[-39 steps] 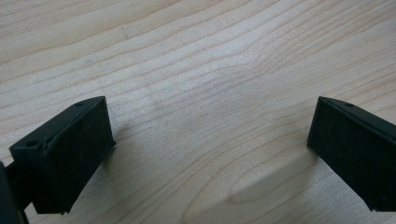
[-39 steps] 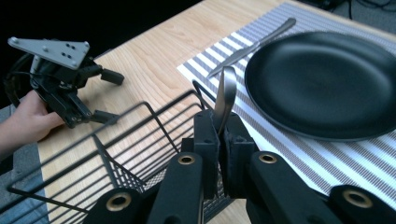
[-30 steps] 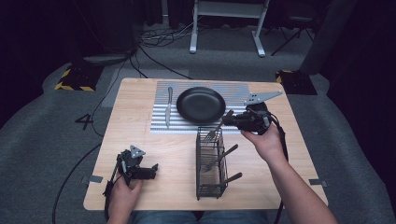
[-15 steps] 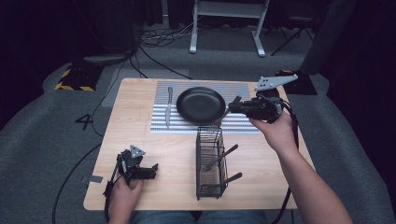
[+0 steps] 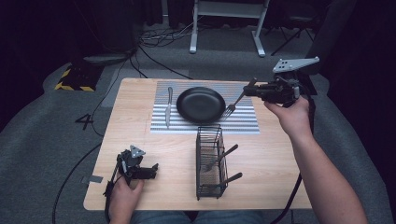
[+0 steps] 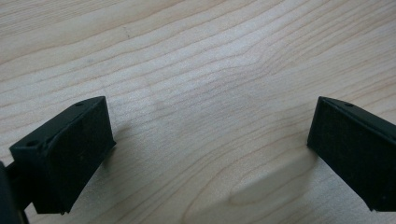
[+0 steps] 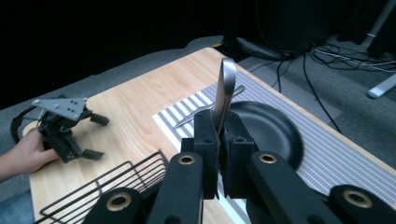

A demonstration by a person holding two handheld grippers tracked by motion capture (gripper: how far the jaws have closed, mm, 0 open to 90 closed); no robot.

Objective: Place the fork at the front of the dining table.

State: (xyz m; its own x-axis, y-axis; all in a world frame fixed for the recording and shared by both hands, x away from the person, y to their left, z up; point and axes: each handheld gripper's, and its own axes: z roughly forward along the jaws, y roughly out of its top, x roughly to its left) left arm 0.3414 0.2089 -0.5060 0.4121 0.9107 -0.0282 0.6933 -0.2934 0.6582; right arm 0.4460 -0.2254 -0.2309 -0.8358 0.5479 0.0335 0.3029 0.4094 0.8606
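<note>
Big change vs a sec ago: my right gripper (image 5: 250, 90) has swung from just over the black wire cutlery basket (image 5: 209, 161) at frame centre up to the upper right of the high view, w/ the grey metal fork (image 5: 232, 106) now clear of the basket. I read that as the pick being done and the carry to the place setting being underway.

Right gripper's jaws are clamped on the fork's handle end; in the right gripper view the handle (image 7: 225, 93) stands up between them, pinched tight. In the high view the fork hangs out from the gripper toward lower left, tines down beside the right rim of the round black plate (image 5: 201, 104), over the grey-and-white striped placemat (image 5: 243, 122). Can't tell if the tines touch the mat yet.

A grey metal knife (image 5: 168, 106) lies on the mat's left side, near the plate, so the right side looks like the fork's spot. Two more dark-handled utensils (image 5: 223, 157) lean in the basket.

Left gripper (image 5: 148, 171) sits parked at lower left of the high view, on the light wooden table (image 5: 140, 130), jaws wide apart, nothing between them; the left gripper view has bare wood grain (image 6: 205, 93) btwn the two pads.

Next, I reckon: lower the fork flat on the mat right of the plate, then release.
</note>
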